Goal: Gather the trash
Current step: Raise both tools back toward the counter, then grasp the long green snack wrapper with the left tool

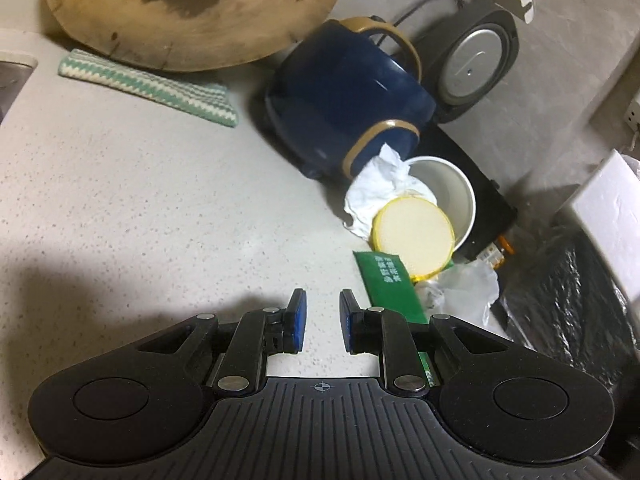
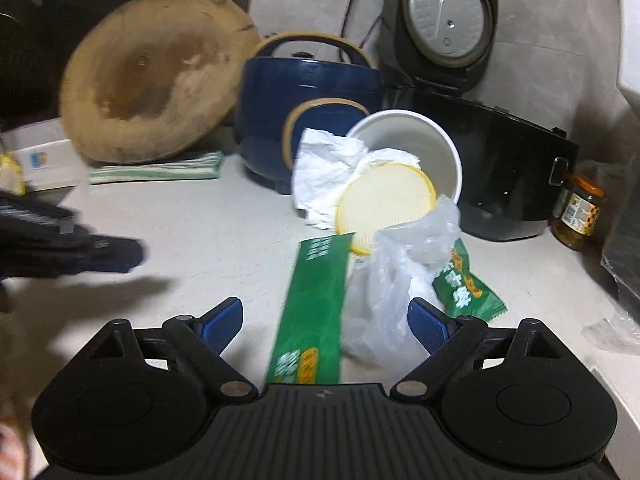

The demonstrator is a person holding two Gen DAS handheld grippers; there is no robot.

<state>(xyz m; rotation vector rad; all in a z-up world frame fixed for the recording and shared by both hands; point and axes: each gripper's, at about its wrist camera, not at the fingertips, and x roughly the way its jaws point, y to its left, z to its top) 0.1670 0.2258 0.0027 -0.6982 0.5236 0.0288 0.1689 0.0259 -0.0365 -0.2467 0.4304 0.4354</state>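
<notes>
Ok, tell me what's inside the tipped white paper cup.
The white paper cup lies on its side. Crumpled white tissue spills from its mouth, and a yellow-rimmed lid leans across it. Anything deeper is covered.

Long wrapper [image 2: 310,312] lies left of plastic bag [image 2: 394,276], before tipped cup [image 2: 416,152].

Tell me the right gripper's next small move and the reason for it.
Probably ease the right gripper forward and close: its fingers are wide open, and the long green wrapper and clear plastic bag lie between them on the counter, not yet gripped.
</notes>
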